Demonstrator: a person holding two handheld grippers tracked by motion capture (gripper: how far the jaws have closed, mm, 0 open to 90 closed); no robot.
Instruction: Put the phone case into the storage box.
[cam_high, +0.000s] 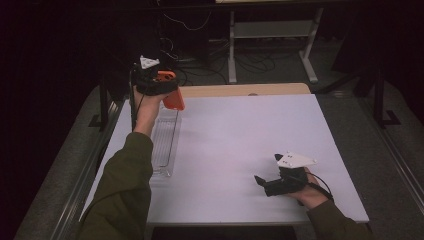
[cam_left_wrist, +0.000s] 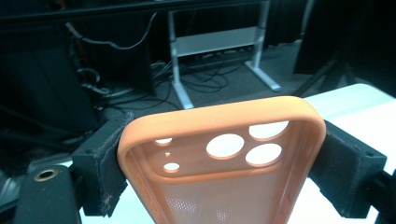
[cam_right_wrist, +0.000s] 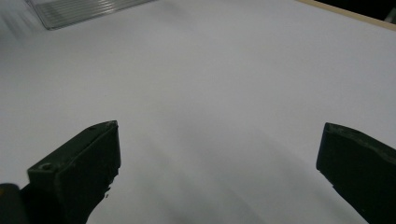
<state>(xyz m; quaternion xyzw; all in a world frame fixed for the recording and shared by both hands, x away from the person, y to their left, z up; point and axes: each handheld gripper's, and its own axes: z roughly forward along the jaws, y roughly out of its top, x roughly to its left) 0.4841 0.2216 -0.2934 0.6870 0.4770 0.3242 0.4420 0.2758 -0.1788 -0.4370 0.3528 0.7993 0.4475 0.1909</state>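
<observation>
An orange phone case (cam_left_wrist: 224, 158) with round camera holes sits between the two black pads of my left gripper (cam_left_wrist: 222, 168), which is shut on its long sides. In the high view that left gripper (cam_high: 167, 90) is raised above the table's far left corner, the orange phone case (cam_high: 173, 98) hanging from it over the far end of a clear plastic tray (cam_high: 165, 140). My right gripper (cam_high: 260, 181) rests low over the white table (cam_high: 240, 135) near the front right, its jaws wide apart with nothing between them. In the right gripper view its fingers (cam_right_wrist: 79, 172) frame bare white surface.
The clear ribbed tray (cam_right_wrist: 79, 9) lies along the table's left side. A tan wooden strip (cam_high: 240, 90) runs along the table's far edge. Beyond it stand a metal desk frame (cam_high: 270, 45) and loose cables on a dark floor.
</observation>
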